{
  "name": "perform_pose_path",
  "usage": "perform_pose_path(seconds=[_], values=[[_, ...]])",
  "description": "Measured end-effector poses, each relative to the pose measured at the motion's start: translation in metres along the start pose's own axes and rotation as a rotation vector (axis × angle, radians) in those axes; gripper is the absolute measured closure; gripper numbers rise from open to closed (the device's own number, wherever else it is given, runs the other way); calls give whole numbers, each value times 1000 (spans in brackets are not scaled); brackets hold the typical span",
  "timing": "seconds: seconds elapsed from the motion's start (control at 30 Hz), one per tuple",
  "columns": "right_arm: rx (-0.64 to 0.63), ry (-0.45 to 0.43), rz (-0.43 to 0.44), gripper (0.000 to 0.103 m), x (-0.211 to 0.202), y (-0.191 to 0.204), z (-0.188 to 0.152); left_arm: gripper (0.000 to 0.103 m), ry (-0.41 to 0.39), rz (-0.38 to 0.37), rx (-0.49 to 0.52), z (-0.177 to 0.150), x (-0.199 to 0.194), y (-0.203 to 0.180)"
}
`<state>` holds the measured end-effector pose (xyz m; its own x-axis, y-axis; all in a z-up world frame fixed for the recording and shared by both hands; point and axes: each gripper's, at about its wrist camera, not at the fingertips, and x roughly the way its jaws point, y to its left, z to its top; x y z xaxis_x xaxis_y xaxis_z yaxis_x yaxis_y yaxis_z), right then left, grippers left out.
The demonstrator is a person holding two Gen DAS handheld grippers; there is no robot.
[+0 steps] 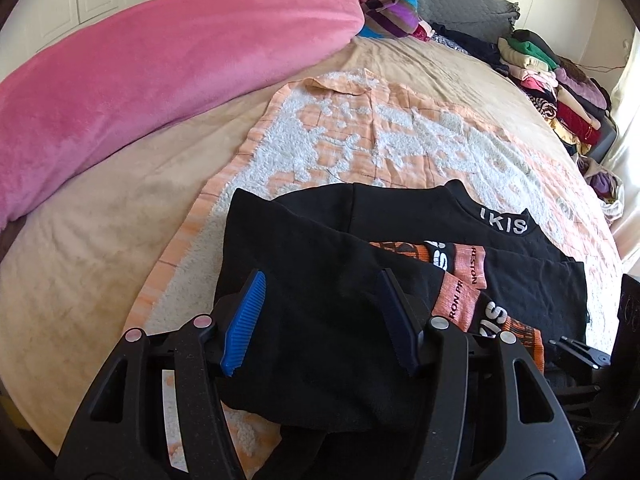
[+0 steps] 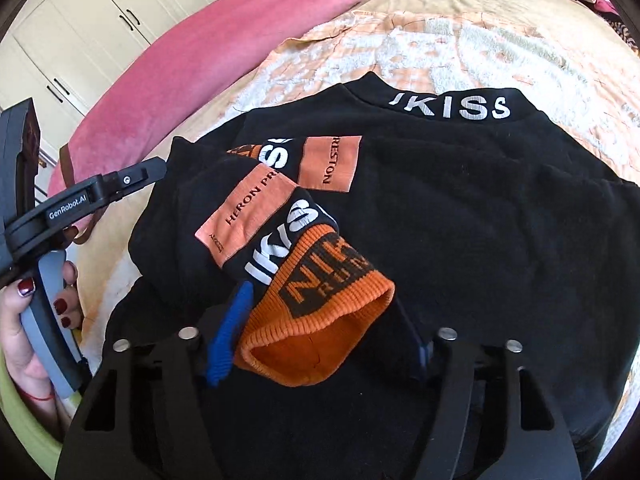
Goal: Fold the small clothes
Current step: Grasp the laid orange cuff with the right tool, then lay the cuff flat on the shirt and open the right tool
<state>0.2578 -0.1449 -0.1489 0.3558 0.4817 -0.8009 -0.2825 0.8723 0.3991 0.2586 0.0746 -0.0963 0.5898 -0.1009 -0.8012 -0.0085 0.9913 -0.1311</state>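
Observation:
A black sweater [image 1: 400,216] [image 2: 480,220] with a white-lettered collar [image 2: 448,106] lies on an orange-and-white towel [image 1: 360,132]. One sleeve with orange patches is folded across it and ends in an orange knit cuff [image 2: 320,332] [image 1: 524,336]. My left gripper [image 1: 322,278] hovers over the sweater's left side with its jaws apart; black cloth fills the gap, and the blue pad [image 1: 244,320] shows bare. My right gripper [image 2: 324,304] stands over the cuff, which lies between its fingers. Its blue pad [image 2: 230,340] touches the cuff, whose mouth still gapes; black cloth partly hides the other finger.
The towel lies on a beige bed [image 1: 100,220]. A rolled pink blanket [image 1: 160,60] runs along the far left. Stacks of folded clothes [image 1: 552,80] line the right side. White wardrobe doors [image 2: 100,40] stand behind. A hand [image 2: 24,320] holds the left gripper's handle.

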Motion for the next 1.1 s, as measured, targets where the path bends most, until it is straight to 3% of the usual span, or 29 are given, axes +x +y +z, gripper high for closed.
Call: perform_pose_path(seconds=[0.07, 0.2, 0.43, 0.57, 0.7, 0.87, 1.1], values=[[19, -5, 21, 81, -1, -3, -1, 53, -1, 3, 6, 0, 1, -2], [54, -46, 56, 98, -15, -9, -3, 53, -10, -2, 15, -1, -1, -4], [-13, -193, 71, 99, -72, 1, 9, 49, -81, -45, 46, 2, -13, -14], [-31, -245, -42, 99, -109, -18, 23, 49, -96, -67, 76, 1, -12, -24], [65, -217, -147, 99, -122, -66, 23, 49, -102, -78, 118, -1, -6, -39], [152, -163, -191, 99, -118, -108, 11, 49, -101, -95, 177, -4, 6, -57], [159, -78, -288, 98, -89, -118, 0, 48, -22, -61, 252, -15, 31, -72]])
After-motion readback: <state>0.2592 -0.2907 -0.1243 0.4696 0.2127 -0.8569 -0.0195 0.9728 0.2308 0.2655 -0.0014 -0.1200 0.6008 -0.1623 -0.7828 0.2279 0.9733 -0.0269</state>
